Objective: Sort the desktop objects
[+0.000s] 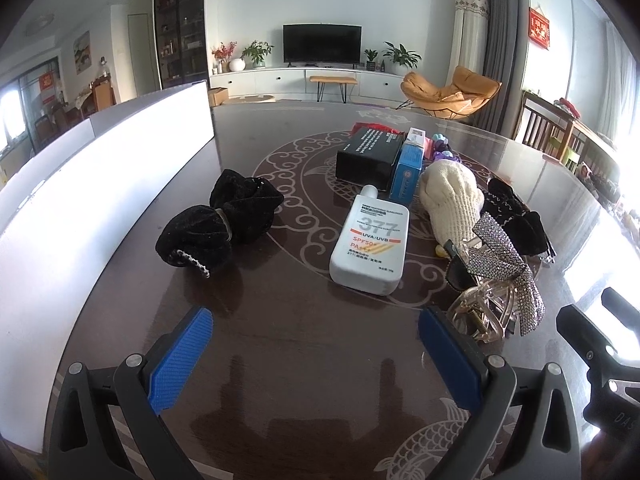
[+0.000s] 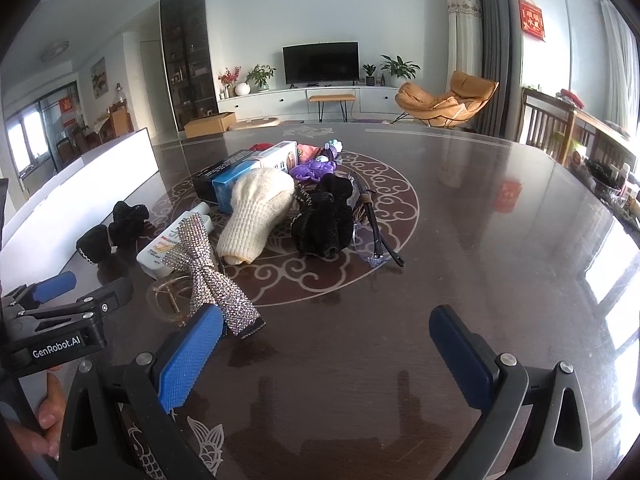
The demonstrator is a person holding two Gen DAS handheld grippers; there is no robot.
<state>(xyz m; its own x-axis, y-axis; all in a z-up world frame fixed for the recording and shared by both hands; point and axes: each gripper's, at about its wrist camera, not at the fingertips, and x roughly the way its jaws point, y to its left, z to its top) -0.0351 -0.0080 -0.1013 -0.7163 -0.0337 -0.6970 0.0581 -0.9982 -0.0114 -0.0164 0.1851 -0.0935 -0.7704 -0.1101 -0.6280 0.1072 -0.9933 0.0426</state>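
Observation:
A pile of small objects lies mid-table. A black velvet bow (image 1: 218, 224) lies apart at the left. A white sunscreen bottle (image 1: 370, 246), a cream knitted hat (image 1: 450, 200), a rhinestone bow clip (image 1: 506, 264) on a clear claw clip (image 1: 482, 316), a black box (image 1: 368, 154) and a blue box (image 1: 408, 172) lie together. My left gripper (image 1: 316, 344) is open and empty, just short of the bottle. My right gripper (image 2: 332, 344) is open and empty; its left finger (image 2: 188, 360) is beside the rhinestone bow (image 2: 208, 268). A black scrunchie (image 2: 324, 216) and glasses (image 2: 374, 236) lie ahead.
A white tray (image 1: 100, 184) stands along the table's left side and also shows in the right wrist view (image 2: 80, 188). A purple toy (image 2: 314, 168) lies behind the pile. The dark patterned table (image 2: 500, 220) stretches right. The left gripper's body (image 2: 60, 320) shows at the right view's left edge.

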